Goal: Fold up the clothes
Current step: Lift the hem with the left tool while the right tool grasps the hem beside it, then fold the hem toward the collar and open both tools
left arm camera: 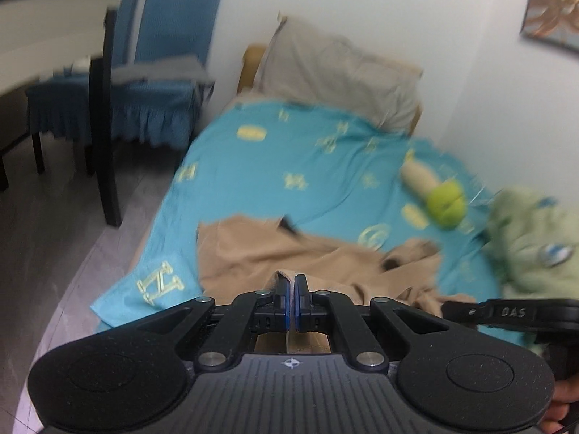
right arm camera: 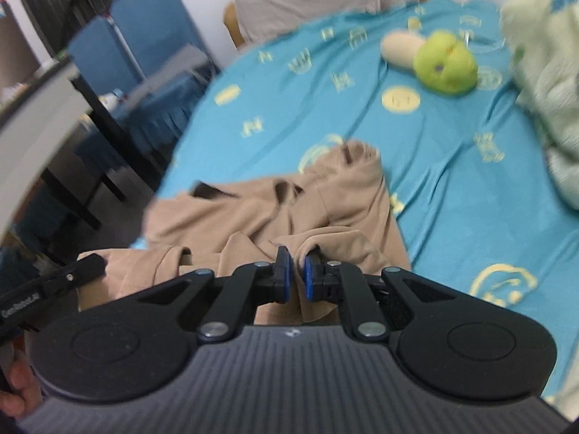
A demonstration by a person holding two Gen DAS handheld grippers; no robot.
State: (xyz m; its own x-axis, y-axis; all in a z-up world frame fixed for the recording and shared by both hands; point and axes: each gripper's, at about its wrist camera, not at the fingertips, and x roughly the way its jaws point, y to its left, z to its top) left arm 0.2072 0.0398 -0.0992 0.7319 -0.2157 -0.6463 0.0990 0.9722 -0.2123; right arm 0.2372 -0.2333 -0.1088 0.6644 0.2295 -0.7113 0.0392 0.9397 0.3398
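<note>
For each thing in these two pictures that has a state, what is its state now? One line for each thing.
left gripper: shut on a thin fold of the tan garment
right gripper: shut on a bunched fold of the tan garment
tan garment: crumpled, not folded, lying on the bed sheet
bed sheet: spread over the bed, slightly wrinkled
green plush toy: lying on the sheet, untouched
pale green blanket: heaped at the bed's right side
pillow: propped against the wall

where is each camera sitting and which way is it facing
Left wrist: on the left gripper, angled down along a bed; jaws shut on the tan crumpled garment; the right gripper pokes in.
Right wrist: on the right gripper, angled down likewise; jaws pinch a garment fold; a hand shows at the lower left.
Shared: the garment, turquoise patterned sheet, green plush toy, grey pillow.
</note>
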